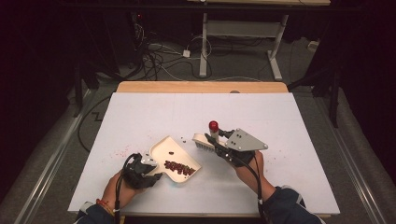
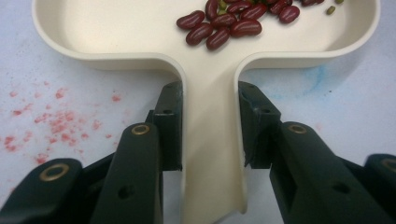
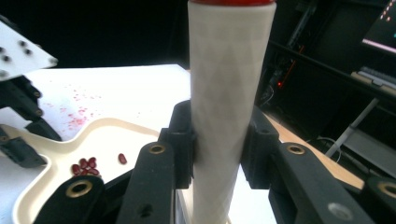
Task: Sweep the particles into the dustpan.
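Note:
A cream dustpan point(image 1: 163, 148) lies on the white table point(image 1: 154, 112), near the front, with a heap of red kidney beans point(image 1: 180, 168) in it. My left gripper point(image 1: 148, 175) is shut on its flat handle point(image 2: 210, 154); the jaws press both sides of the handle, with the beans point(image 2: 224, 23) just ahead. My right gripper point(image 1: 217, 140) is shut on a brush's white handle point(image 3: 229, 84), which stands upright with a red cap point(image 1: 213, 125). The brush head point(image 1: 203, 142) hangs at the pan's right rim, bristles down. The right gripper view looks past the handle to the pan point(image 3: 107, 135) and its beans point(image 3: 86, 165).
Red specks and stains point(image 2: 56, 121) mark the table left of the pan, and more specks point(image 1: 119, 151) show from above. A wooden strip point(image 1: 201, 87) edges the table's far side. Beyond it are desk legs point(image 1: 204, 46) and cables on the floor.

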A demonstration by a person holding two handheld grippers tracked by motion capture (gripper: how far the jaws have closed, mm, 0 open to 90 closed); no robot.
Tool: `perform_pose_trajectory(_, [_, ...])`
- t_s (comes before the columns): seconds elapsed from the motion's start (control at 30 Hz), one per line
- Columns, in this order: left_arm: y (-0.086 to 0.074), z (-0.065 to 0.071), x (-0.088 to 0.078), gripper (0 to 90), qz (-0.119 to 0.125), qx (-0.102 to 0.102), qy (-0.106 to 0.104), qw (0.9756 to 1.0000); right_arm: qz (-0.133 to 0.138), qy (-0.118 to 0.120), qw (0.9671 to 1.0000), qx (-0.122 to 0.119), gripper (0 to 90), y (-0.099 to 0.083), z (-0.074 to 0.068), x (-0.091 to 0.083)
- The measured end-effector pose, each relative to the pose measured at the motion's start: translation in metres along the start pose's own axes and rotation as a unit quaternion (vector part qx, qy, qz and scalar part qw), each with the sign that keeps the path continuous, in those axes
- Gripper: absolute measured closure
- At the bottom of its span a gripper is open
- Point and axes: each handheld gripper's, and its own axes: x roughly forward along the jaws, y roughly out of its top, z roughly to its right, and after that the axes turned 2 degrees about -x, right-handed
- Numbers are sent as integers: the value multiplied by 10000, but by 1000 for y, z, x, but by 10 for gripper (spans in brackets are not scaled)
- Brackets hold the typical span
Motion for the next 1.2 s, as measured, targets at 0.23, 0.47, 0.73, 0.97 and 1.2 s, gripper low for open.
perform_pose_trajectory(0.23, [-5, -6, -2, 630, -10, -87, 62, 9999, 33, 24, 9997, 255, 699, -3, 15, 15])
perform_pose_trajectory(0.47, [-9, -6, -4, 630, -23, -151, 107, 9998, 82, 32, 9993, 363, 699, -2, 27, 19])
perform_pose_trajectory(0.73, [-10, -7, -4, 630, -24, -160, 112, 9998, 101, 41, 9993, 357, 699, 1, 37, 25])
perform_pose_trajectory(0.97, [-10, -8, -4, 630, -40, -204, 84, 9997, 33, 10, 9993, 380, 699, 5, 45, 38])
perform_pose_trajectory(1.2, [-10, -9, -3, 631, -47, -209, 73, 9997, -56, -138, 9991, 404, 698, 6, 45, 62])
